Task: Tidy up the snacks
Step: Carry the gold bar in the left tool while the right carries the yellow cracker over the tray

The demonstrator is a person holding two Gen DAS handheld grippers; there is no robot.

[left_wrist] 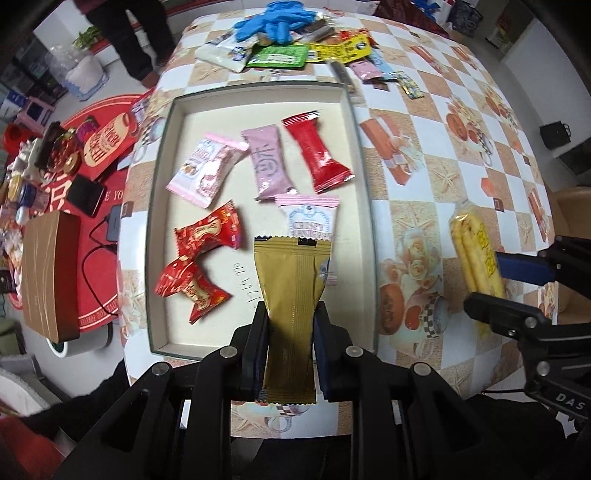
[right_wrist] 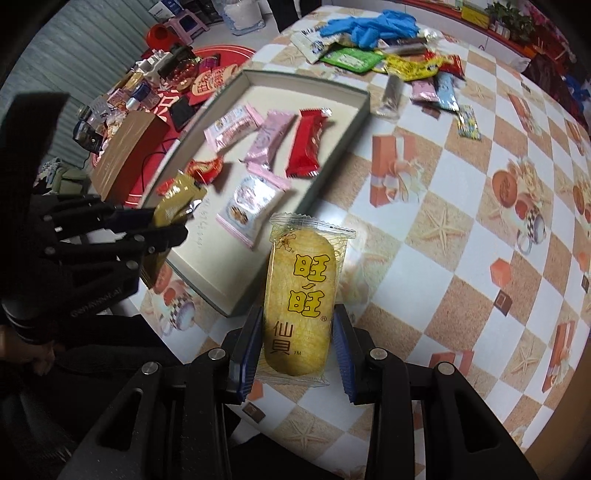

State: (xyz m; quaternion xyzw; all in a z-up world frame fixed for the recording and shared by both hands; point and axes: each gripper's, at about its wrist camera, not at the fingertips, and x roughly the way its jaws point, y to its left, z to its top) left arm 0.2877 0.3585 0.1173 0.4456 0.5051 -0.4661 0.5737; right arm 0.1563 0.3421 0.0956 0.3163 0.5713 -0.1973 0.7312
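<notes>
Six snacks lie in the tray (left_wrist: 364, 155); each tool grips one: left (left_wrist: 290, 325) gold packet (left_wrist: 291, 291), right (right_wrist: 298, 332) rice cracker (right_wrist: 301, 295).

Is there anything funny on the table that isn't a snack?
Yes: blue rubber gloves lie on top of the loose snack pile at the table's far edge, beyond the tray. They are not food, so they look out of place.

Glossy gold foil wrapper (left_wrist: 291, 295); clear crinkly plastic around the rice cracker (right_wrist: 299, 295). Inside the matt cardboard tray (left_wrist: 258, 90), a shiny red packet (left_wrist: 317, 155). Smooth printed vinyl covers the surface (left_wrist: 461, 155).
</notes>
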